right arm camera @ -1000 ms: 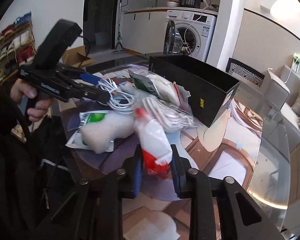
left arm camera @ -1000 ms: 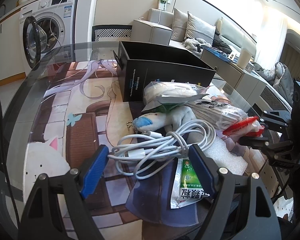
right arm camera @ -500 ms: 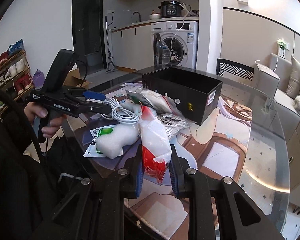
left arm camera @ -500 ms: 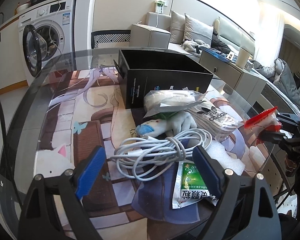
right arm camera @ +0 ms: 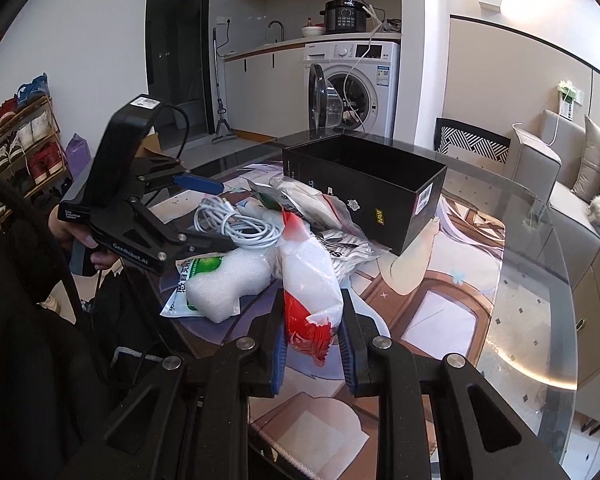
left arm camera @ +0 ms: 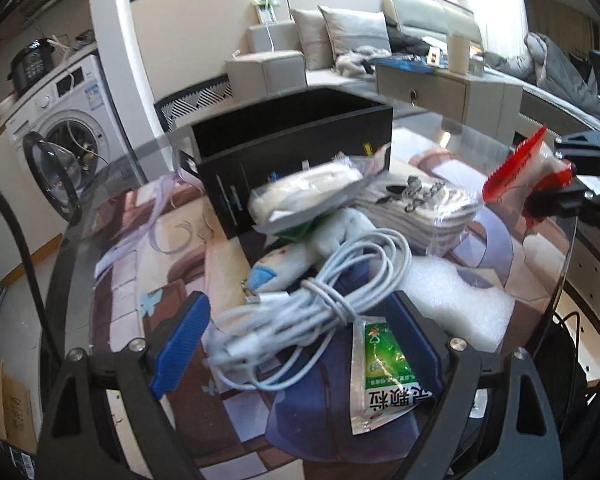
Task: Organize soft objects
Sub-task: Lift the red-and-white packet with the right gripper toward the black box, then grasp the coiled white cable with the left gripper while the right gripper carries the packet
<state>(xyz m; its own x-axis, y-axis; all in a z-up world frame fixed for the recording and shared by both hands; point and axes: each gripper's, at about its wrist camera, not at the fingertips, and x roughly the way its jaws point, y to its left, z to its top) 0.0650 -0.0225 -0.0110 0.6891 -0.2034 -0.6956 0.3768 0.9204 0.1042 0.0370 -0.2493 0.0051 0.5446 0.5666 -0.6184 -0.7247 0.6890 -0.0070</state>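
The right gripper (right arm camera: 312, 344) is clenched on a red-and-white plastic bag (right arm camera: 306, 280), its blue pads pressing the red lower end from both sides. A second ago the bag lay low against the heap; now it hangs lifted clear of the table, and the left wrist view shows it raised at the right edge of the frame (left arm camera: 528, 172).

The left gripper (left arm camera: 296, 340) stands released, its jaws wide apart on either side of a coiled white cable (left arm camera: 320, 296). It has drawn closer and tilted since a second ago, but the jaws have not closed.

The heap lies near the table's edge closest to the person: one coiled cable, one white foam block (right arm camera: 228, 284) lying on one green-printed sachet (left arm camera: 384, 376), one small white plush with a blue patch (left arm camera: 284, 264), one clear bag of white cloth (left arm camera: 312, 196) and one clear bag of striped grey fabric (left arm camera: 416, 208). These have stayed put.

One open black box (right arm camera: 364, 184) stands just beyond the heap, toward the middle of the glass table (right arm camera: 540, 300), on one printed mat (right arm camera: 440, 280).

One washing machine (right arm camera: 356, 80) stands behind, door open.
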